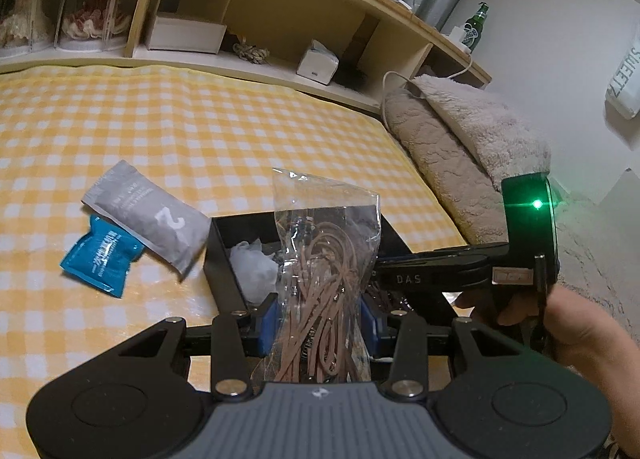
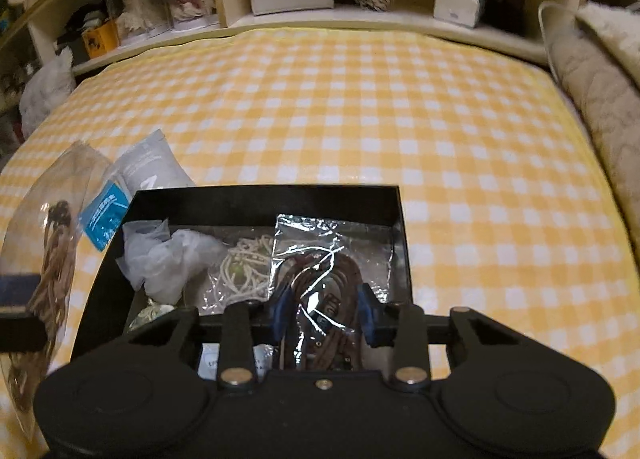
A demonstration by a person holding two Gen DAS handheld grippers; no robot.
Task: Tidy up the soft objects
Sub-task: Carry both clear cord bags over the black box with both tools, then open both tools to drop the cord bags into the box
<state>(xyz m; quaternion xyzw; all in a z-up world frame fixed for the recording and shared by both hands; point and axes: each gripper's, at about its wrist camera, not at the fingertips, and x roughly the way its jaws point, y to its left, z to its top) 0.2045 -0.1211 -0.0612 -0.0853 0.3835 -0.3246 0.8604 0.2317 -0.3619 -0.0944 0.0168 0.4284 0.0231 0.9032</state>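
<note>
My left gripper (image 1: 320,317) is shut on a clear bag of tan cord (image 1: 326,259) and holds it upright above the near edge of a black box (image 1: 222,259); the same bag shows at the left of the right wrist view (image 2: 52,259). My right gripper (image 2: 324,313) is shut on a clear bag of dark brown cord (image 2: 320,279), held over the black box (image 2: 260,197). Inside the box lie a crumpled white plastic bag (image 2: 164,259) and a bag of pale cord (image 2: 244,267). A grey packet marked 2 (image 1: 148,215) and a blue packet (image 1: 100,255) lie on the yellow checked bedspread left of the box.
A wooden headboard shelf (image 1: 280,71) runs along the far side, holding a white box (image 1: 184,35), a tissue box (image 1: 318,67) and doll cases (image 1: 92,7). Fluffy beige pillows (image 1: 460,131) lie at the right. A green bottle (image 1: 476,25) stands on the shelf top.
</note>
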